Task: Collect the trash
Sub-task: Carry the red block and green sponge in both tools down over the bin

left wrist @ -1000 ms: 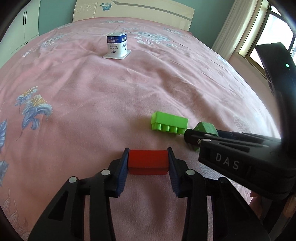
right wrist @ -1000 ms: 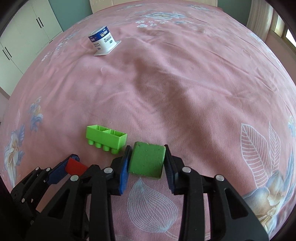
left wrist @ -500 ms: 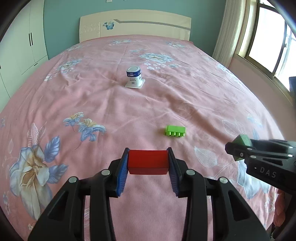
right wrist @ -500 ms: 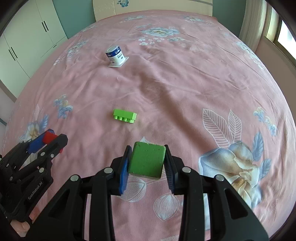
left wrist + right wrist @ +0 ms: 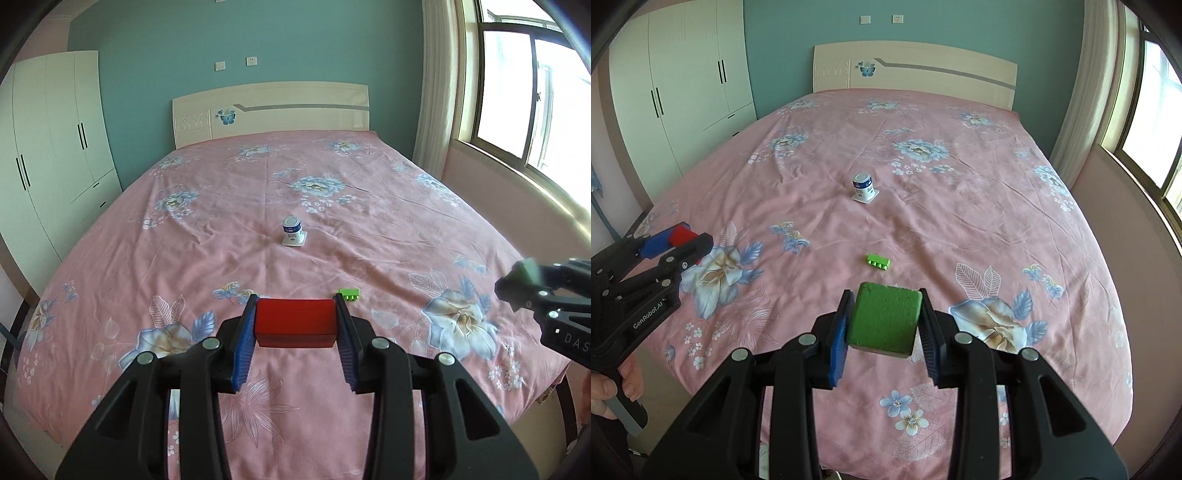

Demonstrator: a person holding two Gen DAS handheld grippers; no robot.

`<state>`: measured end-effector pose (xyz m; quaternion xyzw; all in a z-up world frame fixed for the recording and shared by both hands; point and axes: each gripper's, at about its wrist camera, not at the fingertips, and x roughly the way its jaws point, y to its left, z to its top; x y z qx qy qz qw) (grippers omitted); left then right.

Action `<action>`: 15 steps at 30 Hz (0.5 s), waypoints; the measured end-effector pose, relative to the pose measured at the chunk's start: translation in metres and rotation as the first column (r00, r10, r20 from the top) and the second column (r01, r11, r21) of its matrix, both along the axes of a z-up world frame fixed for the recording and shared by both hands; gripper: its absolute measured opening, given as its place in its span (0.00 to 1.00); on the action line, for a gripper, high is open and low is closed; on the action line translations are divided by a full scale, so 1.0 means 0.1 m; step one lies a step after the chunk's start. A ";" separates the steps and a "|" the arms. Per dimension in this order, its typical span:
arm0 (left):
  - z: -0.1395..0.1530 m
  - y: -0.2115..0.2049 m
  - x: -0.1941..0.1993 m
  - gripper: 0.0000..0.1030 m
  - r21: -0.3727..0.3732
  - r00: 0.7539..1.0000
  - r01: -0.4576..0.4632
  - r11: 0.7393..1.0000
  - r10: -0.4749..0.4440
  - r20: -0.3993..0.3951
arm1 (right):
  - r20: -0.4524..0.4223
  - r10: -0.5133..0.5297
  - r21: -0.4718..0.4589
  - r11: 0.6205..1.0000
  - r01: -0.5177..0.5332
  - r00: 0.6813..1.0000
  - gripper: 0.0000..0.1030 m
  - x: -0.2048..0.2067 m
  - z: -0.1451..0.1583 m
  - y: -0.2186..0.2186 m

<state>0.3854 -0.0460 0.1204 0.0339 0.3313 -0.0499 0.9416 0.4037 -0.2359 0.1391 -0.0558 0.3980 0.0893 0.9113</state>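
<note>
We're up over the foot of the bed [image 5: 221, 229], its pink floral cover spreading all the way to the cream headboard [image 5: 271, 107]. A white wardrobe [image 5: 48, 147] stands along the left wall and a window [image 5: 528, 92] on the right.

Our left tongs [image 5: 295, 325] are clamped on a red block [image 5: 295, 322], blue pads pressed flat to both its ends, and it hangs clear above the cover. In the right wrist view those tongs [image 5: 670, 240] show at the left edge, a hand [image 5: 609, 387] on the grip.

Our right tongs [image 5: 884, 319] are squeezed on a green block [image 5: 884, 317], tilted slightly between the pads and also held off the bed.

2 things lie on the cover: a blue-and-white cup [image 5: 863, 186] upturned on its square lid near the middle, and nearer us, well apart from it, a small green toy brick [image 5: 878, 261].
</note>
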 end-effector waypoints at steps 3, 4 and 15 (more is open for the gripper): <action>0.27 0.05 -0.29 0.40 0.026 0.999 0.005 1.000 -0.006 0.039 | 0.044 0.019 -0.013 1.000 -0.019 0.999 0.34 -0.34 0.27 0.05; 0.36 0.06 -0.38 0.40 0.036 0.999 0.007 0.999 -0.009 0.053 | 0.057 0.027 -0.019 0.999 -0.026 0.998 0.34 -0.44 0.35 0.08; 0.97 0.17 -1.20 0.40 0.089 0.986 0.035 0.995 -0.049 0.157 | 0.145 0.090 -0.052 0.995 -0.083 0.985 0.34 -1.34 0.92 0.26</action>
